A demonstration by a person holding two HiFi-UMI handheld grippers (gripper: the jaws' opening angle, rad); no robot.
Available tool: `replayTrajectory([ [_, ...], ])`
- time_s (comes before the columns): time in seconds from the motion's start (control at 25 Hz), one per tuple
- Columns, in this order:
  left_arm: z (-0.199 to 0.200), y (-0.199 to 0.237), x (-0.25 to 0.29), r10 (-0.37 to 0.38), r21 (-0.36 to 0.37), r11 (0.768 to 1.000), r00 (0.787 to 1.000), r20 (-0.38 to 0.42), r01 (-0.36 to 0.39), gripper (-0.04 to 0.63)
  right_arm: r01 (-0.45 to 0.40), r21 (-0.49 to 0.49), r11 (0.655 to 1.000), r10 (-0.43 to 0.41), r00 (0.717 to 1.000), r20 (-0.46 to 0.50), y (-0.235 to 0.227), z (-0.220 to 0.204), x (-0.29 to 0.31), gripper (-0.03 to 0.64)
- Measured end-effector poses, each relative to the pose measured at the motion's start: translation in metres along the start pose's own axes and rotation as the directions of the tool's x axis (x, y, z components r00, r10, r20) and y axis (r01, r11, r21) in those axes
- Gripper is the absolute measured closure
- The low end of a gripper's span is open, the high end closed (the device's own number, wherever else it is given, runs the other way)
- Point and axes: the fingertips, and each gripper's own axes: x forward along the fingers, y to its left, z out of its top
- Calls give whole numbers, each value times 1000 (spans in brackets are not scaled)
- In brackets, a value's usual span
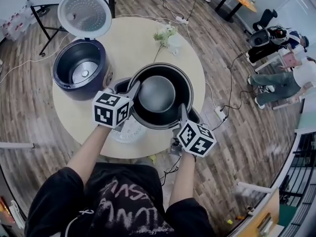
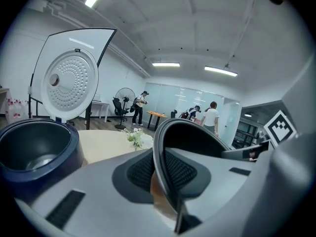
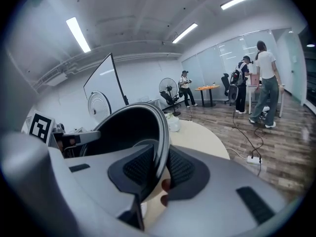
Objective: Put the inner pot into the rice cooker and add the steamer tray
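The dark inner pot [image 1: 158, 95] hangs above the round table's near side, held by its rim from both sides. My left gripper [image 1: 132, 90] is shut on the rim's left edge, and my right gripper [image 1: 181, 113] is shut on its near right edge. In the left gripper view the rim [image 2: 160, 147] runs between the black pads of that gripper [image 2: 163, 169]. The right gripper view shows the same pinch [image 3: 159, 167] on the rim [image 3: 163, 127]. The dark blue rice cooker [image 1: 81, 70] stands open at the table's left, lid [image 1: 85, 13] up. A pale round tray [image 1: 127, 131] lies partly hidden under my left gripper.
The round beige table [image 1: 128, 43] carries a small vase of flowers [image 1: 168, 36] at its far side. Cables and a power strip [image 1: 219, 113] lie on the wooden floor to the right. People and desks are at the far right of the room.
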Motion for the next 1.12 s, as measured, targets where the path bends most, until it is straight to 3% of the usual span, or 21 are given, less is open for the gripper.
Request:
replayTrajectory([
  [0.36, 43, 52, -34, -144, 0, 990, 989, 15, 144, 525, 128, -6, 992, -128, 990, 53, 82, 22, -16, 531],
  [0.64, 75, 107, -77, -208, 10, 978, 978, 18, 208, 525, 187, -14, 982, -185, 980, 75, 164, 32, -19, 531],
  [0.84, 91, 138, -101, -211, 6, 978, 977, 24, 211, 523, 180, -37, 983, -177, 982, 70, 206, 39, -14, 529],
  [1.12, 120, 179, -126, -152, -36, 988, 987, 46, 153, 520, 116, -114, 987, -113, 993, 27, 254, 70, 5, 528],
])
